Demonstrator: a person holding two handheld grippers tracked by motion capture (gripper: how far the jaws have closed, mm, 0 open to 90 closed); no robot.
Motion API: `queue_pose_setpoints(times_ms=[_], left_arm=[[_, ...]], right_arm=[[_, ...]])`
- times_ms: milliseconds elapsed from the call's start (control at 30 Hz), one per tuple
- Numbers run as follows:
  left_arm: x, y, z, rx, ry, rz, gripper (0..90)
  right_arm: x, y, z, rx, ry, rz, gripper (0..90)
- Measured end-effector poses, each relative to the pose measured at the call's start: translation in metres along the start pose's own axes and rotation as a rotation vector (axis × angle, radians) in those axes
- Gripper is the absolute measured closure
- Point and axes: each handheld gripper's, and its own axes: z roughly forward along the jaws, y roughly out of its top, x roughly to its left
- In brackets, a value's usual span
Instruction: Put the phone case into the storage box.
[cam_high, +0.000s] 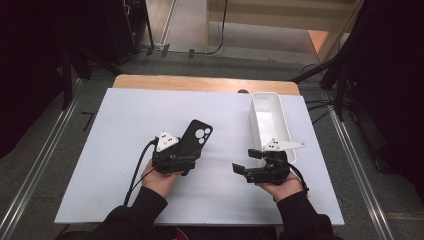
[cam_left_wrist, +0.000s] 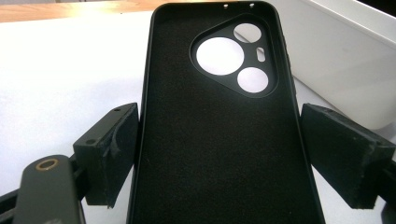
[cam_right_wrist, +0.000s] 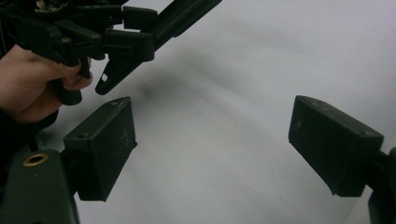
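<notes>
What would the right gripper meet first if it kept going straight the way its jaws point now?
Probably the left gripper and the hand holding it. The right gripper, open and empty, points across the bare white table toward them; depth is unclear.

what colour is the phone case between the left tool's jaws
Black, matte inside; the left gripper view shows the phone case best.

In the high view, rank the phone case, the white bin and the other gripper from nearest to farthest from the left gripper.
1. Phone case: between the left gripper fingers, reaching up and right of them.
2. Right gripper: across the white board, to the right.
3. White bin: far right, near the board's edge.
</notes>
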Motion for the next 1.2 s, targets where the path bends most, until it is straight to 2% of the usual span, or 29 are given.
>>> queue_pose_setpoints(times_ms=[367, 733, 1100, 1200], left_arm=[[-0.002, -0.002, -0.001, -0.025, 0.009, 0.002, 14.1], [-0.008, -0.006, -0.003, -0.053, 0.012, -0.029, 14.1], [-0.018, -0.010, -0.002, -0.081, 0.009, -0.019, 14.1], [-0.020, -0.011, -0.002, -0.087, 0.011, -0.021, 14.1]], right_arm=[[0.004, 0.016, 0.010, 0.006, 0.006, 0.026, 13.3], [0.004, 0.031, 0.020, -0.003, 0.029, 0.048, 13.4], [0.003, 0.044, 0.031, -0.004, 0.029, 0.047, 13.4], [0.003, 0.047, 0.034, 0.000, 0.031, 0.059, 13.4]])
